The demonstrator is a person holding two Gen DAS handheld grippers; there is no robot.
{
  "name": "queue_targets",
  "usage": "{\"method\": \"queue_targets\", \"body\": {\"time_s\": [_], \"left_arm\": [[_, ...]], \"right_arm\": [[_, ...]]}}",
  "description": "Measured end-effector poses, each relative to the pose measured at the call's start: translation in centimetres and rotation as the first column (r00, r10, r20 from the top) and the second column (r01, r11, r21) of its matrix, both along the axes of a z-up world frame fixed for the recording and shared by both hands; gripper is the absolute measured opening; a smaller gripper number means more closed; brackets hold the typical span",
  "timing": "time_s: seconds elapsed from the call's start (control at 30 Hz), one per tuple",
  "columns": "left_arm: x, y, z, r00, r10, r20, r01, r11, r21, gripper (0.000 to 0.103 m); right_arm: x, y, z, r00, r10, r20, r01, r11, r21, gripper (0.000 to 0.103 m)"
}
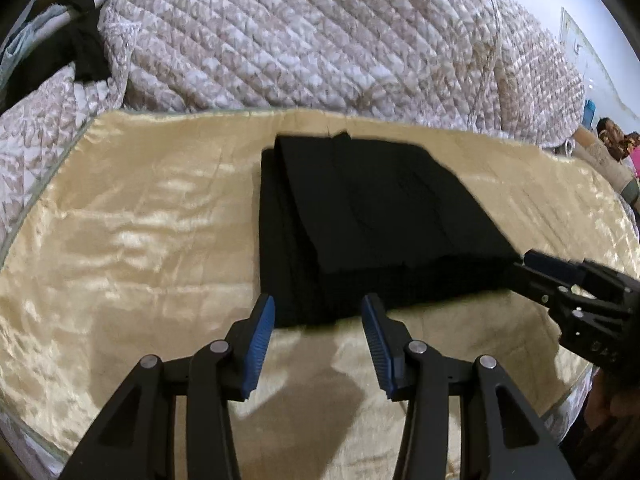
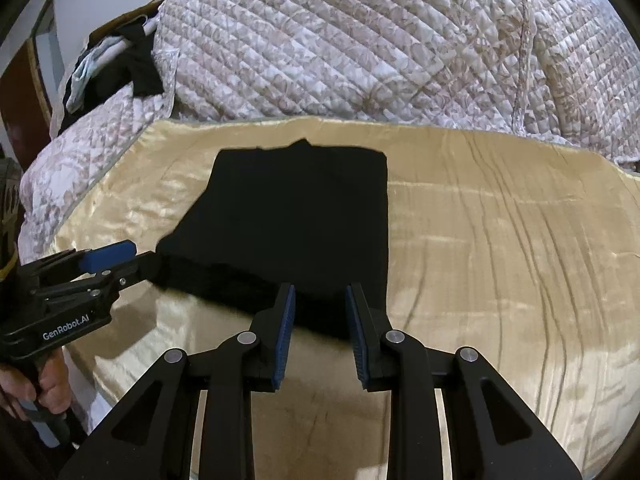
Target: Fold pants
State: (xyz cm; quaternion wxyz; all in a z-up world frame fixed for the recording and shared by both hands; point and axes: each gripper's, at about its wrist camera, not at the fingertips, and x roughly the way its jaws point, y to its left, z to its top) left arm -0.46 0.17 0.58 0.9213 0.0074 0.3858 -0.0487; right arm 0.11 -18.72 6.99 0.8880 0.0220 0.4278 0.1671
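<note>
The black pants (image 1: 360,220) lie folded into a compact stack on the gold satin cloth (image 1: 140,240). They also show in the right wrist view (image 2: 296,216). My left gripper (image 1: 318,304) is open and empty, its blue pads just at the pants' near edge. My right gripper (image 2: 320,294) is open and empty at the near right corner of the pants. The right gripper also shows in the left wrist view (image 1: 532,264) beside the stack's right corner. The left gripper shows in the right wrist view (image 2: 132,258) at the stack's left corner.
A quilted floral bedspread (image 1: 320,40) is heaped behind the gold cloth (image 2: 500,240). Dark and pale clothes (image 2: 120,64) lie at the far left by a headboard. People (image 1: 616,136) sit at the far right.
</note>
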Motion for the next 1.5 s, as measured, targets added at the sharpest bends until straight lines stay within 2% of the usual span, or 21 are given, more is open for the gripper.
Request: {"method": "queue_targets", "body": {"time_s": [0.03, 0.07, 0.37, 0.43, 0.5, 0.67, 0.77, 0.87, 1.5], "left_arm": [[0.0, 0.0, -0.3, 1.0, 0.004, -0.011, -0.004, 1.0, 0.004, 0.048], [0.0, 0.1, -0.5, 1.0, 0.008, -0.018, -0.008, 1.0, 0.007, 0.048], [0.6, 0.7, -2.0, 0.997, 0.044, -0.065, -0.042, 0.999, 0.03, 0.051], [0.6, 0.8, -2.1, 0.997, 0.043, -0.06, -0.041, 0.999, 0.034, 0.056], [0.6, 0.8, -2.2, 0.997, 0.041, -0.063, -0.039, 0.999, 0.026, 0.065], [0.6, 0.6, -2.5, 0.998, 0.026, -0.053, -0.024, 0.999, 0.04, 0.07], [0.6, 0.6, -2.4, 0.998, 0.023, -0.052, -0.02, 0.999, 0.042, 0.072], [0.6, 0.6, -2.4, 0.998, 0.023, -0.053, -0.021, 0.999, 0.044, 0.075], [0.8, 0.6, -2.6, 0.998, 0.022, -0.061, -0.018, 0.998, 0.066, 0.085]], "right_arm": [[0.0, -0.1, -0.3, 1.0, 0.0, -0.014, 0.0, 1.0, 0.004, 0.047], [-0.1, -0.2, -0.5, 1.0, -0.003, -0.026, 0.003, 1.0, 0.009, 0.049], [-0.4, -0.2, -2.6, 0.994, 0.008, -0.113, -0.013, 0.999, -0.04, 0.049], [-0.5, -0.1, -2.6, 0.995, 0.02, -0.1, -0.026, 0.998, -0.053, 0.05], [-0.6, -0.1, -2.7, 0.995, 0.024, -0.1, -0.029, 0.998, -0.054, 0.052], [-0.8, 0.6, -3.0, 0.995, 0.047, -0.089, -0.053, 0.996, -0.07, 0.064], [-1.1, 1.1, -3.1, 0.996, 0.058, -0.07, -0.065, 0.992, -0.104, 0.066], [-1.0, 0.8, -3.1, 0.996, 0.054, -0.076, -0.06, 0.995, -0.079, 0.066], [-1.0, 1.0, -3.1, 0.996, 0.056, -0.067, -0.062, 0.994, -0.091, 0.067]]}}
